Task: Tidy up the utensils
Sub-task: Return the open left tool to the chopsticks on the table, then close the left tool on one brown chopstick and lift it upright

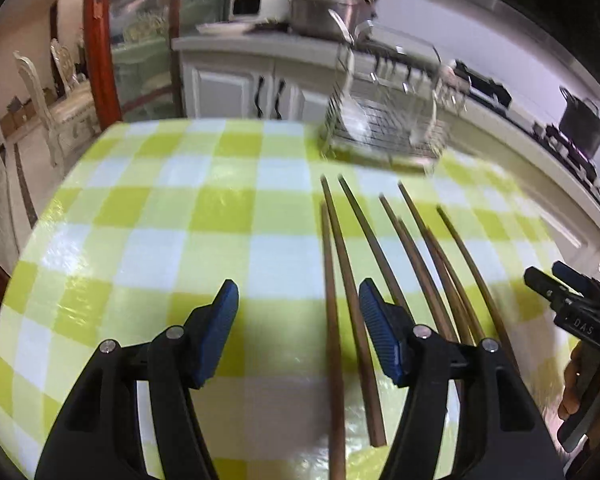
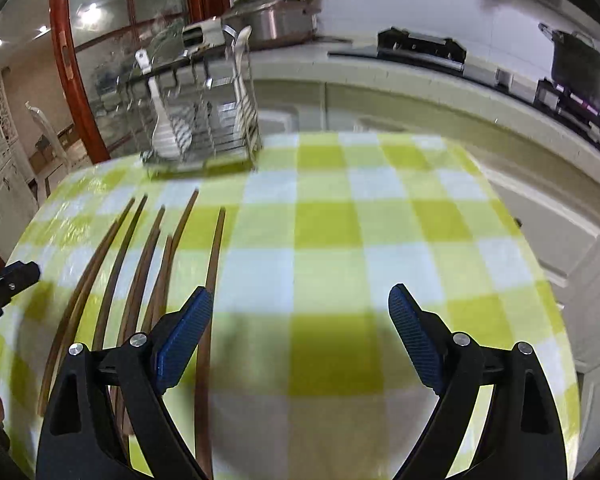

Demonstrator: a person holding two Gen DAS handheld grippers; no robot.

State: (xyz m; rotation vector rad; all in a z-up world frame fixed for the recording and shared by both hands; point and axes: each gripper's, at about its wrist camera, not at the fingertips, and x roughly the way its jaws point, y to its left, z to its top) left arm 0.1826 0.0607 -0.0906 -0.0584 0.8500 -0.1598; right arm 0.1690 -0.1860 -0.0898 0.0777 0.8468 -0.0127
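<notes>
Several brown wooden chopsticks (image 1: 380,248) lie side by side on the green-and-white checked tablecloth (image 1: 180,208), pointing toward a wire utensil rack (image 1: 384,120) at the table's far edge. The rack holds white spoons (image 2: 165,120). My left gripper (image 1: 298,300) is open and empty, hovering low over the table with its right finger above the leftmost chopsticks. My right gripper (image 2: 300,304) is open and empty; the chopsticks (image 2: 140,264) lie to its left and run under its left finger. The rack (image 2: 204,120) stands at far left in the right wrist view. The right gripper also shows in the left wrist view (image 1: 560,292).
A kitchen counter (image 1: 260,46) runs behind the table with a rice cooker (image 1: 332,4), a stove and a dark pot (image 2: 580,66). White cabinet doors (image 1: 236,88) stand below it. The table's far edge is just past the rack. Dining chairs (image 1: 40,88) stand at far left.
</notes>
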